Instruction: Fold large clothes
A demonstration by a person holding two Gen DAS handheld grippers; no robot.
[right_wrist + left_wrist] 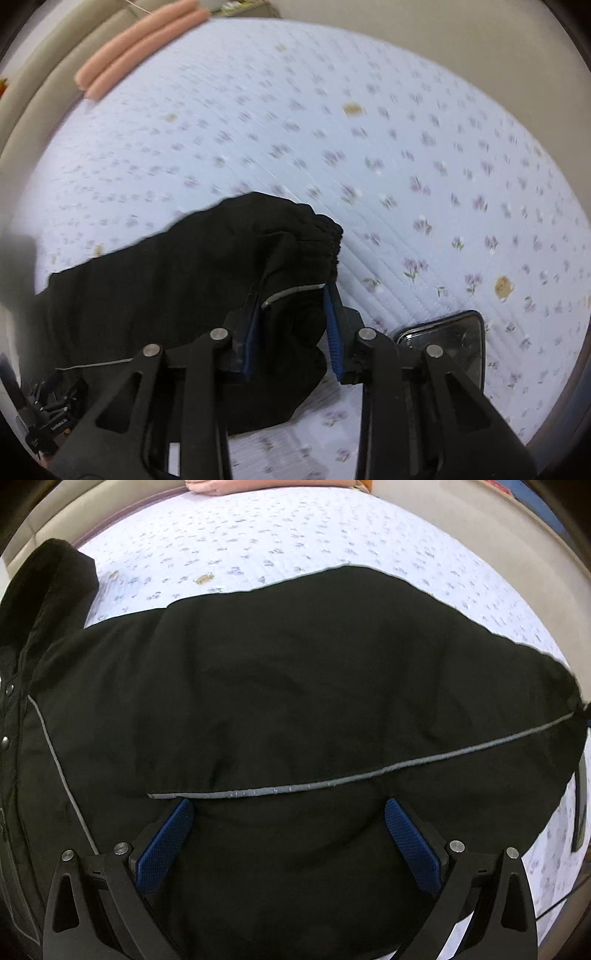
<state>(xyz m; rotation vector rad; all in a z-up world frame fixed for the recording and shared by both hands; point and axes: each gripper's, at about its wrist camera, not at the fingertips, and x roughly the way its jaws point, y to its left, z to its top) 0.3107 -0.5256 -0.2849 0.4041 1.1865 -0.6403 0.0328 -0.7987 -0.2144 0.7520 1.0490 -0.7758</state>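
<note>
Both grippers point steeply down over a bed. Left gripper (289, 805) hovers above the black jacket (295, 686) with its blue pads (166, 845) spread wide, no cloth between them; whether the tips touch the fabric cannot be told. Right gripper (293, 295) has its blue pads (334, 343) drawn in on the elastic cuff (325, 240) of the jacket's sleeve (155, 280), pinching the gathered black cloth and a short length of grey piping (291, 291).

Largest in view is the quilted bedcover (406, 147), pale with small purple flowers, bounded by a beige padded surround (480, 528). On it the jacket lies spread across the middle of the left wrist view, a grey piping line (369, 775) running over it just beyond the left pads, its collar end (48, 590) with metal snaps (8, 690) bunched at the left edge. In the right wrist view the sleeve stretches from the left edge to the pinched cuff. A dark phone (447, 343) lies on the bedcover just right of the right gripper. Two pink rolls (144, 40) rest at the far edge of the bed. Small tan patches (504, 286) dot the cover.
</note>
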